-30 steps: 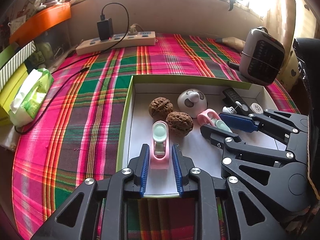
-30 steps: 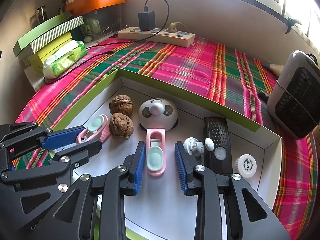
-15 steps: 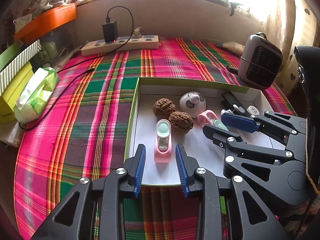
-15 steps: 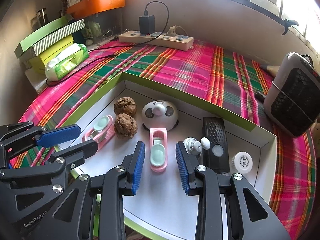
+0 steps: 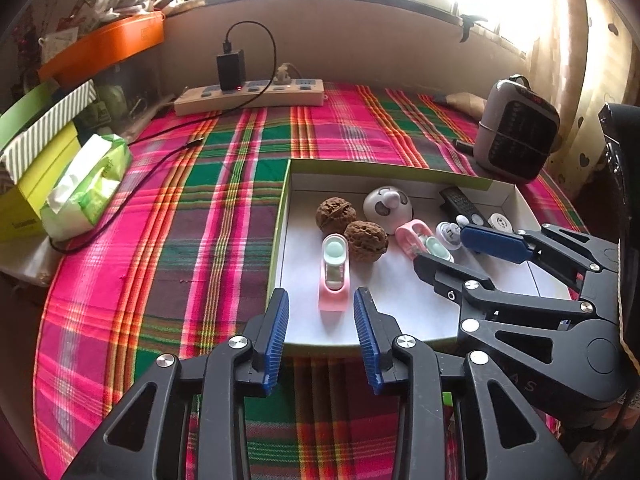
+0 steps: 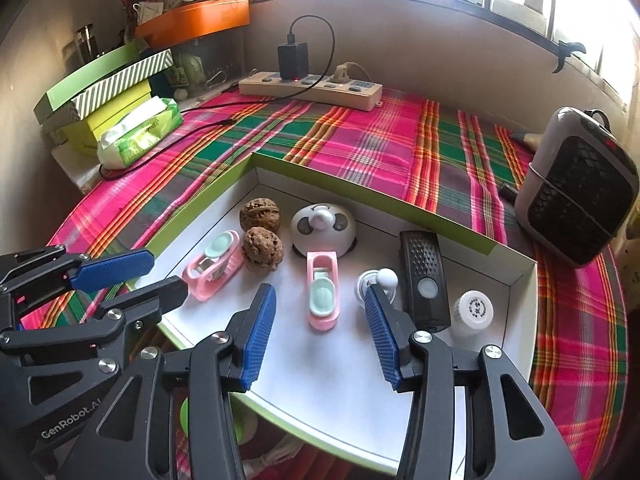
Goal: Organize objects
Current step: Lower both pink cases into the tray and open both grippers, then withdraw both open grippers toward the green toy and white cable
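A green-rimmed white box (image 5: 384, 170) (image 6: 360, 188) holds two pink-and-mint toy pieces, two walnuts (image 5: 366, 240) (image 6: 263, 248), a panda-faced dome (image 6: 323, 226), a black remote (image 6: 422, 276), a white knob (image 6: 384, 280) and a white bottle (image 6: 474, 310). My left gripper (image 5: 320, 296) (image 6: 168, 270) hovers at the box's near edge. Its jaws are opening, and the left pink piece (image 5: 335, 272) (image 6: 214, 260) lies just beyond the tips, untouched. My right gripper (image 6: 320, 294) (image 5: 440, 246) straddles the other pink piece (image 6: 323, 292) (image 5: 416, 238); its jaws are opening and the pads stand off both sides.
A plaid cloth (image 5: 200, 220) covers the table. A power strip (image 5: 248, 96) with a black charger lies at the back, its cable trailing left. A tissue pack (image 5: 84, 184) and stacked boxes (image 5: 36, 152) stand at the left, and a small heater (image 5: 516, 136) at the right.
Both grippers' jaws have widened away from the pink pieces they flanked. The left gripper has drawn back to the box's near edge; the right has stayed in place.
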`<state>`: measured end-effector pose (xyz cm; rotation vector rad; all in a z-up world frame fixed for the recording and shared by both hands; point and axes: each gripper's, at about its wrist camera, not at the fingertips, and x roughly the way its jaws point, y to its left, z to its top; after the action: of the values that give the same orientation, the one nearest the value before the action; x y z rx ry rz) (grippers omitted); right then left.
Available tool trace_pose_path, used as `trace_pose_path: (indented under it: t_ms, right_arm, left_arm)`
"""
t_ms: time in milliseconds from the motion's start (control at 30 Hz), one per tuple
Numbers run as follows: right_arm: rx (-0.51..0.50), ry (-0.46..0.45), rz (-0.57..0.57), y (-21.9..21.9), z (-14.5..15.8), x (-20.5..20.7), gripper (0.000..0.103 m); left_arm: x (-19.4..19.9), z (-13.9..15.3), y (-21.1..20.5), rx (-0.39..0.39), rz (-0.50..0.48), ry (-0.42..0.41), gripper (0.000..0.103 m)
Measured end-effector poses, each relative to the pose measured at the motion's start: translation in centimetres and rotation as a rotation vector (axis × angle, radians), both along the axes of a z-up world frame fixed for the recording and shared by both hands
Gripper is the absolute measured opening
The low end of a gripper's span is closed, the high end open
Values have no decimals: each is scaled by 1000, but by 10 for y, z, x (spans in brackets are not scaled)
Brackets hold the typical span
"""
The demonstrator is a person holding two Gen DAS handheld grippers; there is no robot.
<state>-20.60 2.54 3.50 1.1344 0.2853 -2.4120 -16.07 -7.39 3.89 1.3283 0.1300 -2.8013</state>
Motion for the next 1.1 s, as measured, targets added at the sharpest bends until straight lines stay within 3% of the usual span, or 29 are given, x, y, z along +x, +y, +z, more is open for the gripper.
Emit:
trace_pose_path:
  t_ms: [333,1100]
  right_arm:
    - [-15,20,-17,3,7,16,48]
    - [-54,82,-117,31,20,74,48]
  left_arm:
    - [14,6,-1,-4,-3,23,32]
    - [54,6,-6,68,-28,56,33]
